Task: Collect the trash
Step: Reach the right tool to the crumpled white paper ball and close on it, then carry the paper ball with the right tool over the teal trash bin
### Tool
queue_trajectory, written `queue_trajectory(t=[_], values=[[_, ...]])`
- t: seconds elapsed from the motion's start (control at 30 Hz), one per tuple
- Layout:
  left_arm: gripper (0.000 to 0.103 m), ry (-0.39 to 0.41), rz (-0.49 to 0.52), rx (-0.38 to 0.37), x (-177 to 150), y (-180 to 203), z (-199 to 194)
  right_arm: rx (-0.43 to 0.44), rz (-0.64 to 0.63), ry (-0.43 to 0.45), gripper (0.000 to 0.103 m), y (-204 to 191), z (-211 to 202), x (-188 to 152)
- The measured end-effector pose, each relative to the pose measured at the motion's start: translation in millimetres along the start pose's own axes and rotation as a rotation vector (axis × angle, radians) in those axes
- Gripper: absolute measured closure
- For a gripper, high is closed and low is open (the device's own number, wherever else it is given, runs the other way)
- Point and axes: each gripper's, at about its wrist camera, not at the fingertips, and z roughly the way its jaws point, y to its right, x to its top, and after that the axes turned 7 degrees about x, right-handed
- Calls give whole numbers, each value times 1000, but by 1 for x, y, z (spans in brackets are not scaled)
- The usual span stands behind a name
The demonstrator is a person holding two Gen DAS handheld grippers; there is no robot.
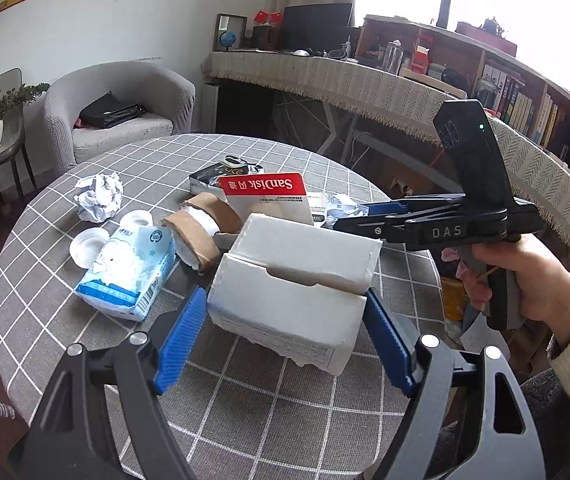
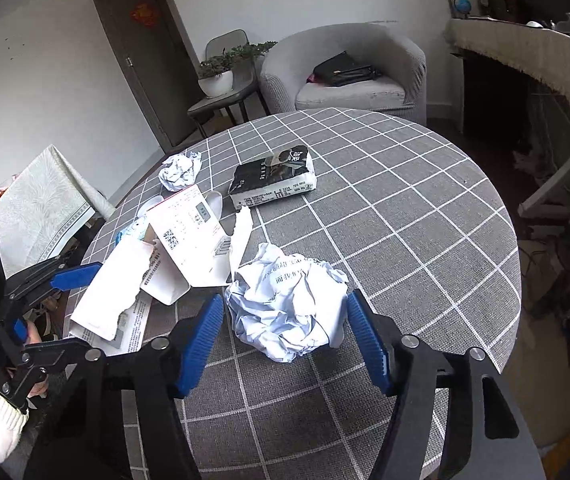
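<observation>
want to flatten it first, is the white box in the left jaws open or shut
Open: the white cardboard box has its lid flap lifted, showing a gap above the notched front wall.

Table (image 2: 405, 208): woven cloth cover, matt grey check. White box (image 1: 293, 292): matt card, torn rough at lower edge. Crumpled paper ball (image 2: 289, 304) lower centre: thin, creased. Tissue pack (image 1: 125, 276): glossy plastic film. Gripper pads (image 2: 201, 344): ribbed blue plastic (arms matt black).

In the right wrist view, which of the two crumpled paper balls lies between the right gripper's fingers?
The larger ball, printed with text, at the table's near edge between the blue fingers. The other ball lies far off beside the black packet.
</observation>
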Motion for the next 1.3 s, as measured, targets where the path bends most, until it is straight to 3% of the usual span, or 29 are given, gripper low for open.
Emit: queue_trajectory(t=[0.2, 0.4, 0.57, 0.83, 1.3], values=[[22, 22, -34, 16, -11, -6, -21, -47, 32, 31, 51, -6, -11, -9], [22, 36, -53, 49, -26, -9, -42, -105, 53, 73, 52, -15, -26, -23], [22, 56, -88, 121, -37, -17, -61, -127, 49, 112, 52, -29, -38, -33], [22, 77, -170, 274, -56, -49, -84, -62, 26, 116, 52, -65, -34, -40], [22, 116, -298, 444, -86, -117, -130, 37, -67, 93, 52, -143, 1, -26]])
